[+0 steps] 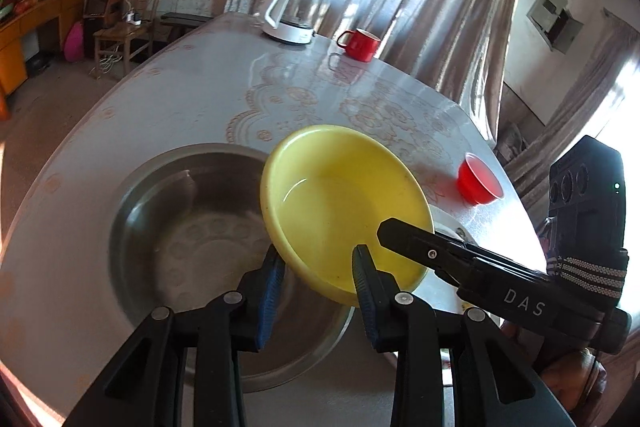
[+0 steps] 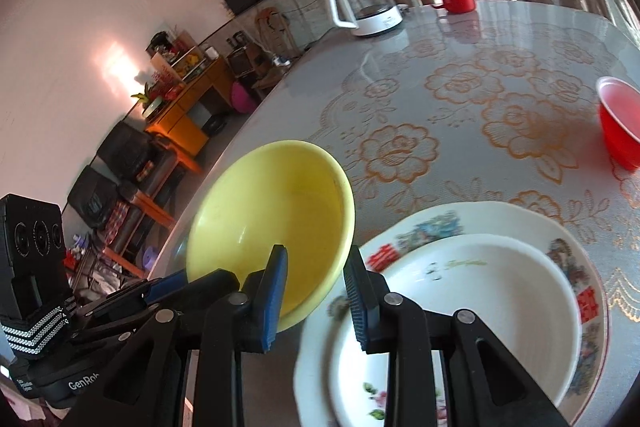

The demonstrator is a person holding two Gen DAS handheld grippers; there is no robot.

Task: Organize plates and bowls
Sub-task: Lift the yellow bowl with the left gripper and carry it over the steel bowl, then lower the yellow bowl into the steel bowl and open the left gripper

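Fingers (image 2: 276,283) of right gripper (image 2: 316,287) clamped across the near rim of the yellow bowl (image 2: 272,203), held tilted and clear of the table (image 2: 460,99), between steel basin (image 1: 180,219) and stacked plates (image 2: 480,307); left gripper (image 1: 320,263) straddling the same rim, grip or mere contact not discernible. Likely hazard: slip or swing of the tilted bowl on a thin edge hold, striking basin or plates. Both grippers angled downward, side by side.
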